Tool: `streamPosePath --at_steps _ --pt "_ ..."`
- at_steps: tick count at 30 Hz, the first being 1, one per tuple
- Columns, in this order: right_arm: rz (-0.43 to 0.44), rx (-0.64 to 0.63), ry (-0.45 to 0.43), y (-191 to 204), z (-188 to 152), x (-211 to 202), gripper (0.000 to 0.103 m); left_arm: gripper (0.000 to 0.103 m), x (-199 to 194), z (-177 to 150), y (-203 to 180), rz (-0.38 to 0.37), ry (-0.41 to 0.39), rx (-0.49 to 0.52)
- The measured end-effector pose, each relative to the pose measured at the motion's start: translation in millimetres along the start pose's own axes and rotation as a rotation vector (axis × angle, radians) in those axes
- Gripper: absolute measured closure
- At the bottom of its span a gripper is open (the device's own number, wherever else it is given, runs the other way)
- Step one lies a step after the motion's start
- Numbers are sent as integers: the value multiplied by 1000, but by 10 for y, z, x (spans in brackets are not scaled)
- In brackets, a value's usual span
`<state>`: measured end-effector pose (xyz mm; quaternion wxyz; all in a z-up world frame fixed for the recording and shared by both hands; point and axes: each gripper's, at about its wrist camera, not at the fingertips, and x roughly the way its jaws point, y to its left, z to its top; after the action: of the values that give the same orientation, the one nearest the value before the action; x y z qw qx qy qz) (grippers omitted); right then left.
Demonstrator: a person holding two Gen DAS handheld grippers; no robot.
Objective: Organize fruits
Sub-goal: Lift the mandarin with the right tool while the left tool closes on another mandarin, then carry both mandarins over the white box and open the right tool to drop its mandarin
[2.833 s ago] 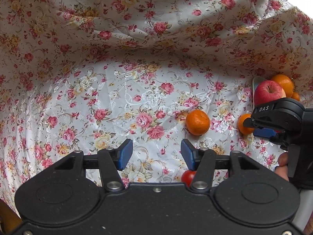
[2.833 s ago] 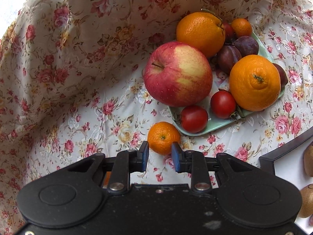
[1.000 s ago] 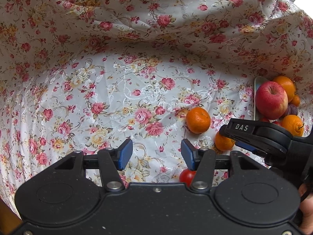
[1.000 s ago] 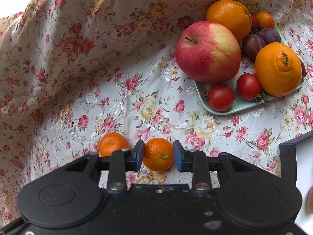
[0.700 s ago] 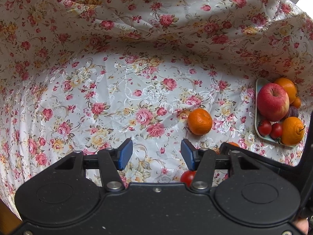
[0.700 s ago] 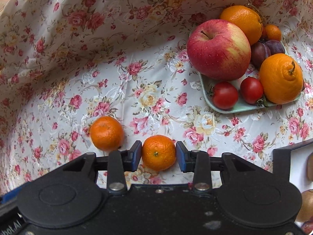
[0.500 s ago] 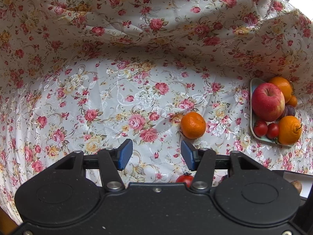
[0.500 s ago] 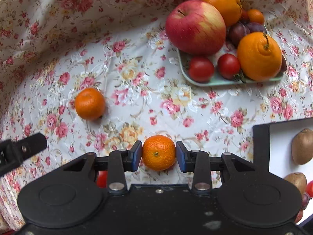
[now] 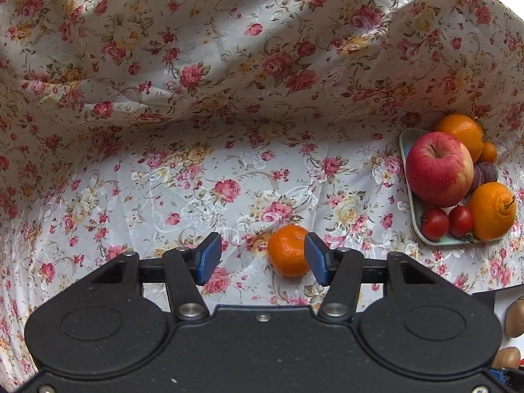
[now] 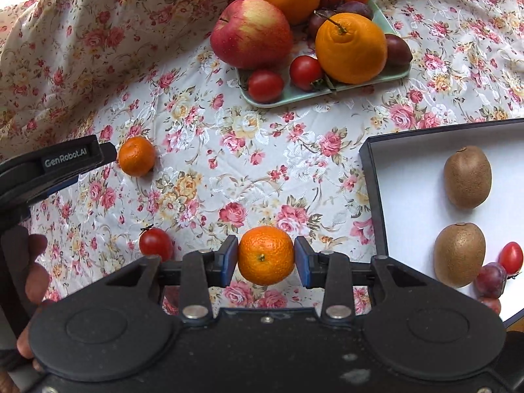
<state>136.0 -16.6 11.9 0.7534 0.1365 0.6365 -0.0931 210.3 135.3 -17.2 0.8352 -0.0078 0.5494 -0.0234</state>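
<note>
My right gripper [image 10: 266, 264] is shut on a small mandarin [image 10: 266, 255] and holds it above the floral cloth, left of a black-rimmed white box [image 10: 373, 177] with two kiwis [image 10: 467, 177], a plum and a cherry tomato. My left gripper [image 9: 260, 262] is open, low over the cloth, with a second mandarin [image 9: 288, 250] between its fingers, close to the right finger. That mandarin also shows in the right wrist view [image 10: 136, 156], beside the left gripper's finger. A green plate [image 10: 294, 93] holds an apple [image 10: 251, 32], oranges, plums and cherry tomatoes.
A loose cherry tomato [image 10: 156, 244] lies on the cloth left of my right gripper. The floral cloth [image 9: 229, 65] rises in folds at the back and left. The plate sits at the right in the left wrist view [image 9: 413, 203].
My right gripper closed on the mandarin, lifted it and carried it right toward the box. My left gripper moved forward until the second mandarin sits between its open fingers.
</note>
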Motion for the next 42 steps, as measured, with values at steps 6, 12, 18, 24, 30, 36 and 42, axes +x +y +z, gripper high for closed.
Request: streamPosePath --at_steps 6,12,18,24,30,36,42 --pt "-38 -18 6 -157 -8 -65 65 42 164 69 -177 22 29 24" --pt "-17 -15 29 -264 -31 -62 65 42 444 18 -378 96 106 82" --pt "-22 -37 32 -294 -67 -44 65 42 520 11 -375 127 101 78" --pt "-26 -40 33 -333 -75 -50 65 52 520 61 -183 54 101 1" --pt "-26 -22 29 -401 -49 -65 65 53 478 65 -95 59 122 -55" --pt "0 20 5 -502 4 -171 65 53 239 53 -200 75 132 -63" --pt "20 93 -19 -716 84 -292 65 53 -146 -29 -580 42 110 -7"
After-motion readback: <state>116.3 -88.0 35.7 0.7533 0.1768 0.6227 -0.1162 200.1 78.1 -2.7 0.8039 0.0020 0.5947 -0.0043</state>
